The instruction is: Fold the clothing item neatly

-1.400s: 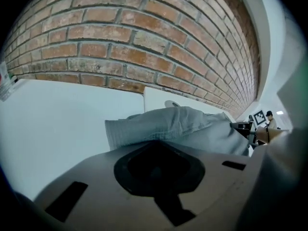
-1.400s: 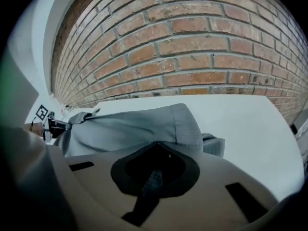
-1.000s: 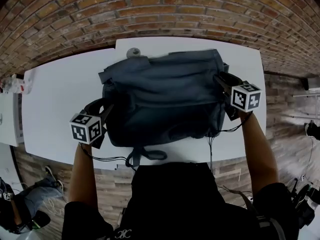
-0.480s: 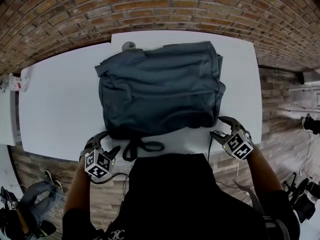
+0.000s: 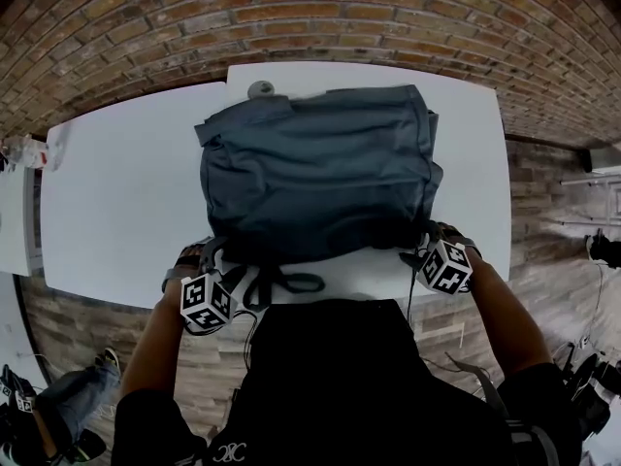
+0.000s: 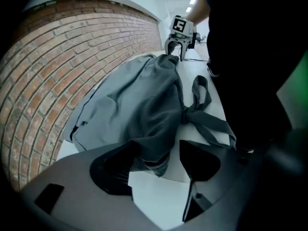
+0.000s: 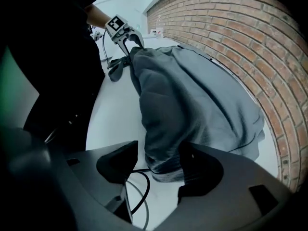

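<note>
**Ana:** What took up most of the head view?

**Ben:** One brick wall [image 5: 320, 8], rough red-brown courses with pale mortar. In front of it stood one white table [image 5: 116, 192], smooth and flat.

**Ana:** And on the table?

**Ben:** One garment [image 5: 320, 173] of soft, matte grey-blue cloth. It was folded into a rough rectangle with creases across it. It lay mid-table, its far edge toward the wall and its near edge close to the person's black top [image 5: 340, 377].

**Ana:** How many grippers were there?

**Ben:** Two. The left gripper [image 6: 160, 150] stood at the garment's near left corner and the right gripper [image 7: 160, 150] at its near right corner, both pointing steeply down. Each carried one cube with black-and-white square markers, so two cubes [image 5: 207, 302] in all.

**Ana:** How did the jaws stand?

**Ben:** Both pairs had just been opening. On the left, the dark wedge-shaped jaws were spread wide with the bunched corner lying loose between them. The cloth was against one jaw, and bare table showed beside the other. On the right the jaws were also apart, with the other corner between them unclamped. One thin black cable [image 7: 139, 177] looped beside it.

**Ana:** Was there anything smaller?

**Ben:** One drawstring [image 6: 210, 123] of flat strips in the same cloth was knotted and looped on the table at the near edge, between the grippers. One small round grey thing [image 5: 259, 89] sat just beside the garment's far left corner, and he could not tell what it was.
</note>
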`<state>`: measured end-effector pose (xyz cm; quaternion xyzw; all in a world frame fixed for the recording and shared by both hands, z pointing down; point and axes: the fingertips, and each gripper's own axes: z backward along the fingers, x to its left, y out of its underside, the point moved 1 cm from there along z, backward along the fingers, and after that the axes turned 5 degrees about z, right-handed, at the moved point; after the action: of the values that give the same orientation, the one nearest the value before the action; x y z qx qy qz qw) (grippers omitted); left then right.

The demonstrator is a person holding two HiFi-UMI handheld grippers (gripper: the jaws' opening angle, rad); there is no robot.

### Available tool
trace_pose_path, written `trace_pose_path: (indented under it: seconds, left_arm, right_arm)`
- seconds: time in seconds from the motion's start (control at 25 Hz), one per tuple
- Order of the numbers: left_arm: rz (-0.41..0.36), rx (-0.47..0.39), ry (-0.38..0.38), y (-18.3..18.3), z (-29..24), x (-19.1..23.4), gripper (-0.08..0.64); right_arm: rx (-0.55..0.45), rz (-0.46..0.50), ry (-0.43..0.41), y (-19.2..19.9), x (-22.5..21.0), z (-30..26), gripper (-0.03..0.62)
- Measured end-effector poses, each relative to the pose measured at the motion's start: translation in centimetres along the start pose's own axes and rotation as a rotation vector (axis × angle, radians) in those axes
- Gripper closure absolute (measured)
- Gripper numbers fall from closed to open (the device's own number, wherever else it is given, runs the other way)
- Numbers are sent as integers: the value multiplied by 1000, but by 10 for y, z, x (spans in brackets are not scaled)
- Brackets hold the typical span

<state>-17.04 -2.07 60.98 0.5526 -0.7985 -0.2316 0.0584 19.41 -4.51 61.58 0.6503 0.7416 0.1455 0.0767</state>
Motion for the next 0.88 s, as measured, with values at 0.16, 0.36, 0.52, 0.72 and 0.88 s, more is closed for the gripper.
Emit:
trace_pose_path:
  seconds: [0.16,0.36,0.52,0.72,0.88]
  left_arm:
    - [-13,-25,-18,-8,13,4,264]
    - [-79,-96,-32,-31,19,2,265]
    - [-80,-136,-90,-41,44,13,265]
    - [-114,-104,-110,-33,57,19,265]
    - [-166,-70,6,-32,34,-3,264]
  right_arm:
    - [27,1,-23,1,-3,-3,331]
    - [37,-56,-43,3,-3,-5,331]
    - [36,-58,-35,2,-3,-5,331]
    - [32,-69,-34,4,-3,-5,332]
    - [32,-66,-36,4,-3,-6,333]
